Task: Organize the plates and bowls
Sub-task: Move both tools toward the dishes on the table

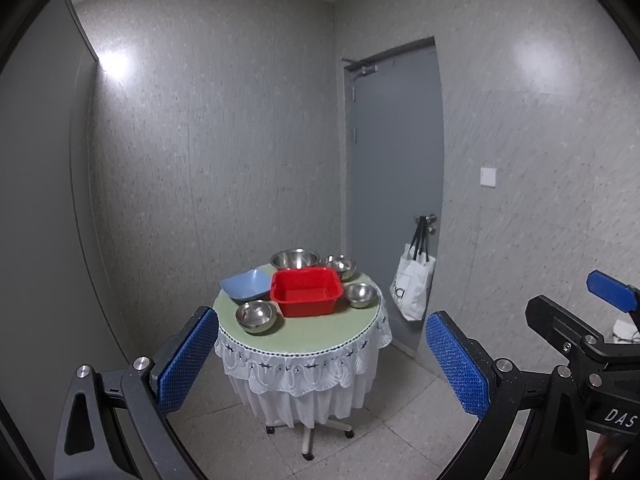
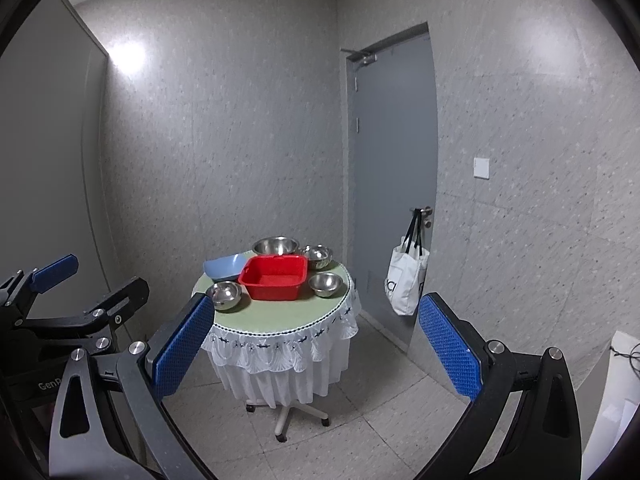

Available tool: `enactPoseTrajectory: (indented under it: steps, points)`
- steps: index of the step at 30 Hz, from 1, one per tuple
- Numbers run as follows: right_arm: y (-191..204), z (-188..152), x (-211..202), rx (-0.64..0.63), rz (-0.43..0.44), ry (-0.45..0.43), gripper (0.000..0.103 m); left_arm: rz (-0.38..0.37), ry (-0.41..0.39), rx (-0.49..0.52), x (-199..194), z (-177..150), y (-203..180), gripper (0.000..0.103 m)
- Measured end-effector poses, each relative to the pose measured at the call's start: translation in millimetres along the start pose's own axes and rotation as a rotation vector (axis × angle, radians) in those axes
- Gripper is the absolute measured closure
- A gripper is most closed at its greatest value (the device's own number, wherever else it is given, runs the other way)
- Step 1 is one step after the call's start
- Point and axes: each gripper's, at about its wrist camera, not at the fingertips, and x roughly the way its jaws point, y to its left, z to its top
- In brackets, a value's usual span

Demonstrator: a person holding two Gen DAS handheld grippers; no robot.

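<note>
grey-walled room, round green-topped table with white lace skirt (image 1: pixel 304 332) well ahead of both tongs | left gripper (image 1: pixel 322 364) spread, empty | right gripper (image 2: pixel 316 354) spread, empty | four round steel bowls (image 1: pixel 256 315) ring red square plastic basin (image 1: pixel 306 291), pale blue square dish (image 1: pixel 246 284) beside it | advice: close in level, pinch nearest bowl rim, nest by size

Dim room, wall (image 1: pixel 200 160) glare, fisheye-bent edges.

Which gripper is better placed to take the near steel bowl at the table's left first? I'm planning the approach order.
Left, though only slightly. Both the left gripper and right gripper are open and far from the table. The near steel bowl sits at the left edge, on the left gripper's side.
</note>
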Motion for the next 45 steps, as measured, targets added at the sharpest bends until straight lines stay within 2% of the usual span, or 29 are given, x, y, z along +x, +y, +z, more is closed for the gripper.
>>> enactPoseTrajectory:
  steps: [6, 11, 17, 25, 29, 34, 45]
  points:
    - [-5, -5, 50, 0.01, 0.02, 0.054, 0.0, 0.007, 0.065, 0.016, 63, 18, -3, 0.001]
    - [-10, -8, 106, 0.024, 0.022, 0.101, 0.0, 0.004, 0.115, 0.028, 139, 38, -1, 0.001]
    - [-10, -4, 194, 0.024, 0.02, 0.167, 0.0, -0.027, 0.174, 0.042, 257, 66, 11, 0.001]
    - [-17, 14, 327, 0.055, -0.004, 0.246, 0.0, -0.087, 0.237, 0.052, 441, 115, 33, 0.001]
    - [-22, 20, 390, 0.075, 0.009, 0.298, 0.0, -0.096, 0.3, 0.044, 518, 133, 40, 0.001]
    - [-24, 33, 462, 0.063, 0.07, 0.339, 0.0, -0.066, 0.342, -0.016, 609, 160, 58, 0.001]
    - [-30, 82, 690, 0.008, 0.284, 0.422, 0.0, 0.085, 0.461, -0.178, 851, 230, 95, 0.001]
